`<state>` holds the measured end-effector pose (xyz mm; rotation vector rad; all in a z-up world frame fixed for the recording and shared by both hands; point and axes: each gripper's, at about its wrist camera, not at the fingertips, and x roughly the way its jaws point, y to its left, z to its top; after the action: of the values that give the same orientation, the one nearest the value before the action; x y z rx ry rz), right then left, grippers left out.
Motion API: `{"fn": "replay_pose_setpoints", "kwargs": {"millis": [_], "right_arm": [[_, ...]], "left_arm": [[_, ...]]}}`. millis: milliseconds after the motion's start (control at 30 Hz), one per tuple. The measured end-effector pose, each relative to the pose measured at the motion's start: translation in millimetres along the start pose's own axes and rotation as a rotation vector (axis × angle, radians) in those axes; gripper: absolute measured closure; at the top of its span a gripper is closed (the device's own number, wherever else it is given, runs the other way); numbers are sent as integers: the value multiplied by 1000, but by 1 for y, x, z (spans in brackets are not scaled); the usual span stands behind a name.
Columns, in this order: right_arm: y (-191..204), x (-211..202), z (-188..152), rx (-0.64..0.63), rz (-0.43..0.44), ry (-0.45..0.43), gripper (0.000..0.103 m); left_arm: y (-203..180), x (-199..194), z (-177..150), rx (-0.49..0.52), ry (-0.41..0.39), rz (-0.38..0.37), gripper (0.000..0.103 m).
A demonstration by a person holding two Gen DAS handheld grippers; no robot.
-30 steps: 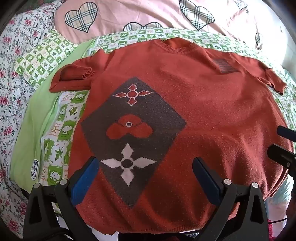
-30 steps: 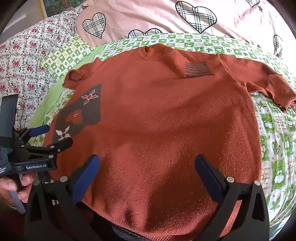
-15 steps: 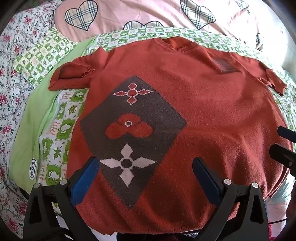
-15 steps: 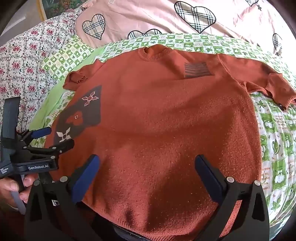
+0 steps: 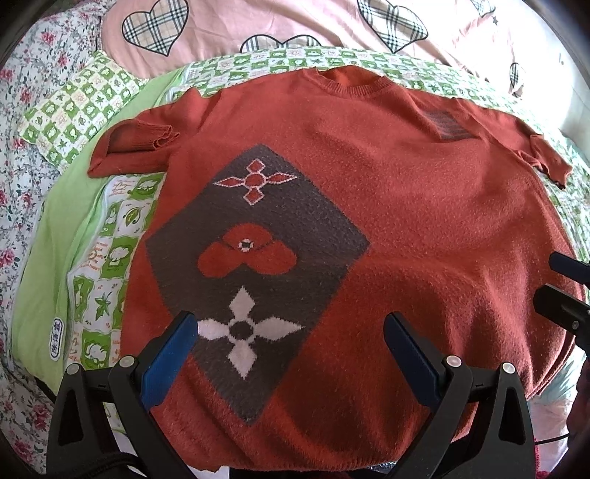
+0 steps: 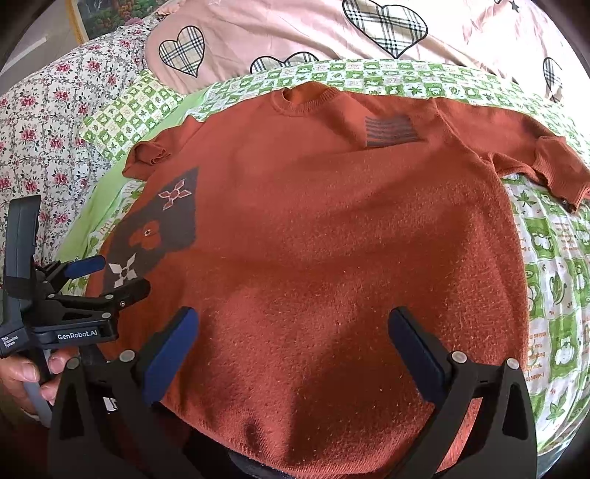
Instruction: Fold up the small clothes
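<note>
A rust-orange knitted sweater (image 5: pixel 424 228) lies flat and face up on the bed, neck away from me, both short sleeves spread out. Its front carries a dark diamond patch (image 5: pixel 258 258) with flower motifs, on the left half. My left gripper (image 5: pixel 291 342) hangs open over the lower hem by the patch, nothing between its blue pads. My right gripper (image 6: pixel 295 339) is open too, above the sweater (image 6: pixel 350 239) near the hem's middle. In the right wrist view the left gripper (image 6: pixel 110 276) shows at the left edge, held by a hand (image 6: pixel 22 372).
The sweater rests on a green checked quilt (image 6: pixel 553 276). A pink cover with plaid hearts (image 5: pixel 295 25) lies behind it, a floral sheet (image 5: pixel 14 184) to the left. The right sleeve's cuff (image 6: pixel 560 173) reaches near the quilt's right side.
Both views have shifted slightly; the sweater sits a little lower and nearer in each frame. Both grippers stay open and the sweater has not been touched.
</note>
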<state>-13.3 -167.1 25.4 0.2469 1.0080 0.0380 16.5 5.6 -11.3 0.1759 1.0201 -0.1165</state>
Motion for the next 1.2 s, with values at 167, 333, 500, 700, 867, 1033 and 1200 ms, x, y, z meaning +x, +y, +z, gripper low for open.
{"fn": "replay_pose_setpoints", "kwargs": {"millis": [167, 333, 500, 700, 867, 1033, 1200], "right_arm": [[-14, -4, 6, 41, -10, 16, 1], [-37, -15, 11, 69, -29, -38, 1], [-68, -23, 20, 115, -64, -61, 1], [-119, -38, 44, 141, -164, -118, 1], [-168, -47, 80, 145, -266, -182, 8], [-221, -23, 117, 175, -336, -150, 14], [-247, 12, 127, 175, -372, -53, 25]], "left_arm": [[-1, 8, 9, 10, 10, -5, 2], [-6, 16, 19, 34, 18, 2, 2], [-9, 19, 32, 32, 11, -34, 2], [-11, 22, 53, 19, -9, -76, 2], [-11, 23, 73, 20, -28, -76, 2], [-11, 28, 87, 12, -30, -74, 2], [-11, 36, 93, 11, -15, -78, 2]]}}
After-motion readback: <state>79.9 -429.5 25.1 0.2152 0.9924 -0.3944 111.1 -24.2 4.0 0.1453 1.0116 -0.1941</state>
